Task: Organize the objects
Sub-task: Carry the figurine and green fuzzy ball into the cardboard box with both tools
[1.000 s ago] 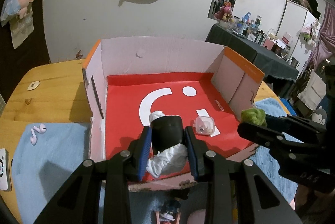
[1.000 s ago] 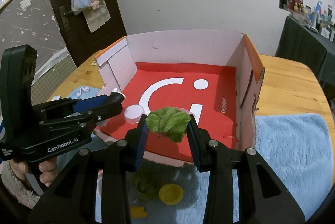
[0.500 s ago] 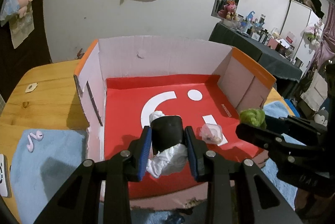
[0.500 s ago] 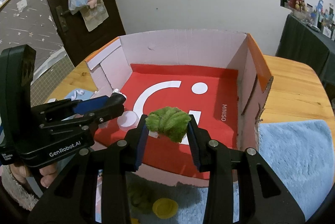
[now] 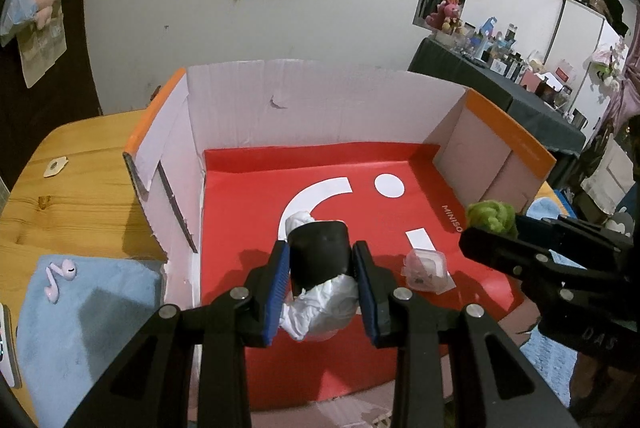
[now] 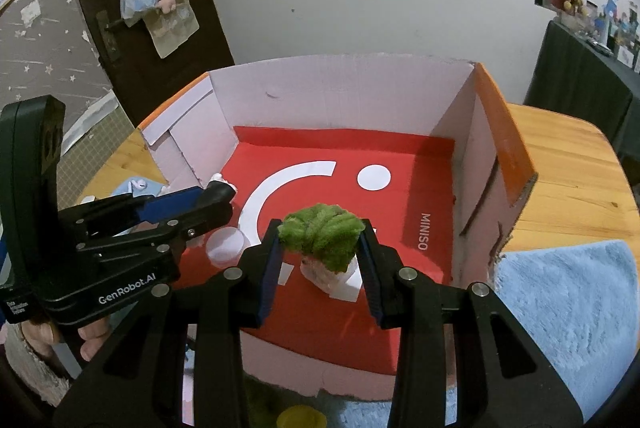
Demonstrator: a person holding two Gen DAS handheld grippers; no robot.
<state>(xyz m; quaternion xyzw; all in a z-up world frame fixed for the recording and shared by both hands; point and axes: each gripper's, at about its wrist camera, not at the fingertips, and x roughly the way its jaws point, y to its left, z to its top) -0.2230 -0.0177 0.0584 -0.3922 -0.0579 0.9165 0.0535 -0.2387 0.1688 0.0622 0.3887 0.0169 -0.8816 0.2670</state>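
Observation:
An open cardboard box (image 5: 320, 108) with a red floor (image 5: 248, 212) stands on a wooden table; it also shows in the right wrist view (image 6: 340, 100). My left gripper (image 5: 320, 280) is shut on a black cylinder stuffed with white paper (image 5: 318, 260), held over the box floor. My right gripper (image 6: 320, 260) is shut on a green fuzzy clump (image 6: 322, 234), held over the front of the box. A small clear plastic case (image 5: 426, 266) lies on the red floor between the two grippers. The right gripper appears at the right edge of the left wrist view (image 5: 492, 232).
Blue towels lie on the table left (image 5: 92, 308) and right (image 6: 568, 308) of the box. Pink earbuds (image 5: 60, 274) rest on the left towel. A yellow cap (image 6: 300, 418) and more green fluff lie in front of the box. A white wall rises behind the box.
Both grippers have moved forward over the box's front edge with their objects still held. The box now fills more of both views.

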